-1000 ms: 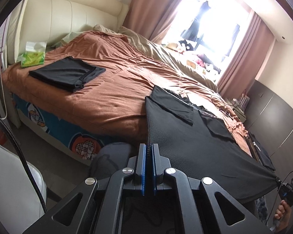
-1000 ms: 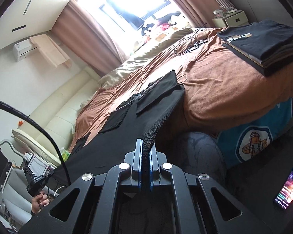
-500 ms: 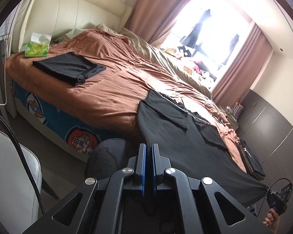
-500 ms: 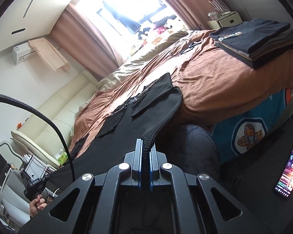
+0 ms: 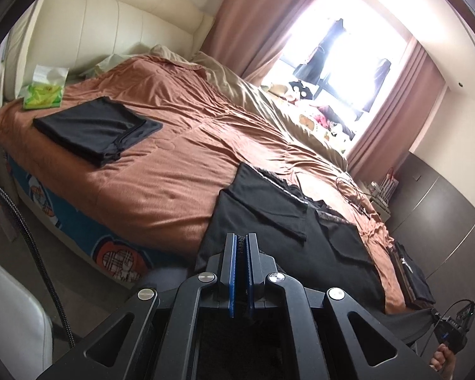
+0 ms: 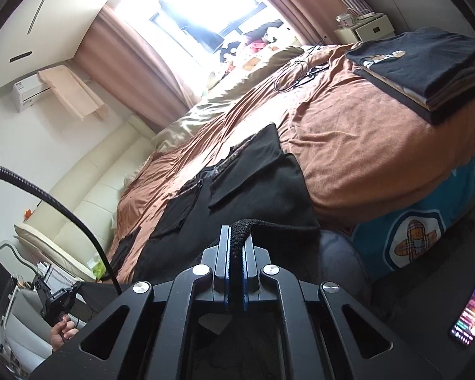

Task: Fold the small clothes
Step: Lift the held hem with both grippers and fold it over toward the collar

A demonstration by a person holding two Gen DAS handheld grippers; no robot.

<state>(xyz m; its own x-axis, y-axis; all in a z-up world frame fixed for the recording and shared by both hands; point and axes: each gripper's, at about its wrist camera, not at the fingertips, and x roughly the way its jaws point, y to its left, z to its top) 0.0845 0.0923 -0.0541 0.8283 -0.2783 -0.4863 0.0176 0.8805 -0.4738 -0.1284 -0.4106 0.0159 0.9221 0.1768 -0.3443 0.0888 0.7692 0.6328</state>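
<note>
- While both grippers clamp the near hem, the black shirt (image 5: 326, 253) lies with its far part on the brown bedspread (image 5: 180, 174) and its near part pulled off the bed's near edge toward the person.
- Left gripper (image 5: 241, 272): jaws closed on one hem corner of the shirt; the fabric runs away from it, forward and to its right.
- Right gripper (image 6: 236, 272): jaws closed on the other hem corner, a thick rolled edge pinched between them; the cloth runs forward and to its left.
- The other gripper shows at the far end of the stretched hem in each wrist view, so the hem is taut between them, roughly parallel to the bed's near edge.
- Long axis of the shirt: hem to collar, running from the near edge across the bed toward the window side. The collar points away from the person; both sleeves are already folded in over the body.
- Neither arm is nearer; each holds its own corner, and the collar end lies about equally far from both.
- Judgement: the next move likely carries the hem forward along that long axis to meet the collar; both hands would need to travel together to keep the edge straight.
- A folded dark garment (image 5: 95, 129) sits near the headboard-end corner; a stack of folded clothes (image 6: 427, 66) sits near the opposite corner, both well apart from the shirt.
</note>
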